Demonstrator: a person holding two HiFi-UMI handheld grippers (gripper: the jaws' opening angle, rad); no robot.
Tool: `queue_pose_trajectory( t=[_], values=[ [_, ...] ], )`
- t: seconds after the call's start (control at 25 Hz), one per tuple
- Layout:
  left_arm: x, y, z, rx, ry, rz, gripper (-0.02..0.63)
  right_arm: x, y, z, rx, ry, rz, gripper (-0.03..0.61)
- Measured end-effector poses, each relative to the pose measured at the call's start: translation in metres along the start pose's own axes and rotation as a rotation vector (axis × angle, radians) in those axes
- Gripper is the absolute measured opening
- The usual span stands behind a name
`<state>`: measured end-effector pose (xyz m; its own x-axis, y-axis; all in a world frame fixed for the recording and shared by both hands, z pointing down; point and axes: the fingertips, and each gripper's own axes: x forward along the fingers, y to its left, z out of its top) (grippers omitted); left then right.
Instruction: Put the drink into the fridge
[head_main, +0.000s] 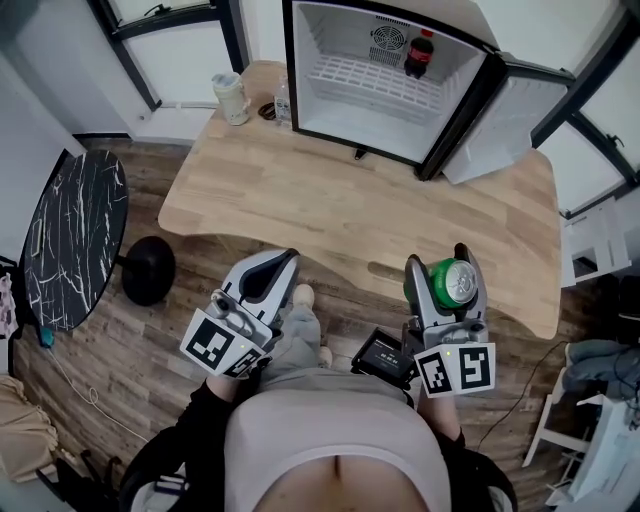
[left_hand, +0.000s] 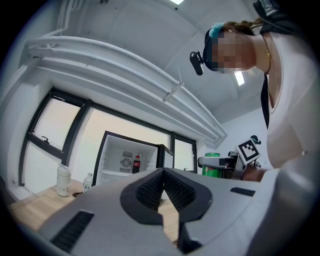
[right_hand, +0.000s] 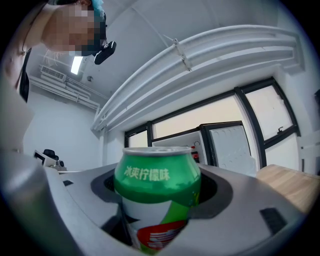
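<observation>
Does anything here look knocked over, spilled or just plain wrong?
Nothing stands out. The green can is held in the right gripper, undented; the fridge stands open on the table, a cola bottle upright inside, and no spill shows.

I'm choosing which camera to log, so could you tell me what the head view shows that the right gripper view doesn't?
Head view only: the left gripper, the black round side table, and a pale cup beside the fridge. Right gripper view only: white lettering on the side of the green can, and the ceiling pipes. Both: that can clamped in the right gripper, and the open fridge with a cola bottle inside.
</observation>
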<state>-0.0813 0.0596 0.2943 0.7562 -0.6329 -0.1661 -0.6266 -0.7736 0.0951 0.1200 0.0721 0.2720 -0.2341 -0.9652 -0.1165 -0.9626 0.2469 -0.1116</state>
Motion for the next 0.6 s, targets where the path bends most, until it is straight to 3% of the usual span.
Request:
queue_pose_trajectory(
  t=[0.6],
  values=[
    [0.131,0.095,-0.002,-0.006,0.000,-0.144,0.005,0.125,-0.050,-0.004,-0.014,-0.014,-0.081,0.359]
  ],
)
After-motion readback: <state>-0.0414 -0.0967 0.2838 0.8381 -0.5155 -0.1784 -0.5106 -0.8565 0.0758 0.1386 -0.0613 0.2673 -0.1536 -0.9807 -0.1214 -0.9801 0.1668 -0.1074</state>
